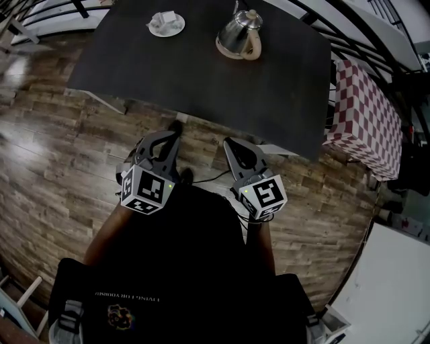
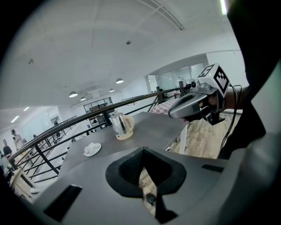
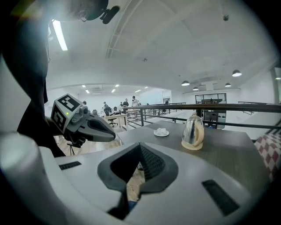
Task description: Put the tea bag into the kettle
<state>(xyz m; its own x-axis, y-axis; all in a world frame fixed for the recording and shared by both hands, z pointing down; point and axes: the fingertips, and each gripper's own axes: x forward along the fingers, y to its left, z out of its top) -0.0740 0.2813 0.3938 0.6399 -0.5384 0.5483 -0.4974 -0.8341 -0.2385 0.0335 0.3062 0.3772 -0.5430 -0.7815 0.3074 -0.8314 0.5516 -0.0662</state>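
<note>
Head view, looking steeply down: a dark table (image 1: 201, 87) stands on a wood plank floor (image 1: 54, 154), and both grippers hang over the floor, short of the table's near edge.

The left gripper (image 1: 171, 138) and the right gripper (image 1: 232, 146) sit side by side in front of the person's dark clothing. Their tips point toward the table.

Left gripper view: its fingers (image 2: 131, 165) are pressed together with nothing between them. Only a thin slit of floor shows below their meeting line.

Right gripper view: its fingers (image 3: 151, 165) are likewise closed and empty.

The tea bag (image 1: 163, 19) is a small white shape lying on a white saucer (image 1: 176, 29) in the far left part of the table. It is too small to tell which way its long axis runs.

The kettle (image 1: 238, 33) stands upright near the far edge, to the right of the saucer and apart from it. It has a shiny metal body on a cream base. Its spout points toward the far edge, and its cream loop handle faces the near right side.

A dark metal railing (image 1: 349, 33) runs past the table's far and right sides. A red and white checked cloth (image 1: 366, 117) lies just beyond the table's right edge.
</note>
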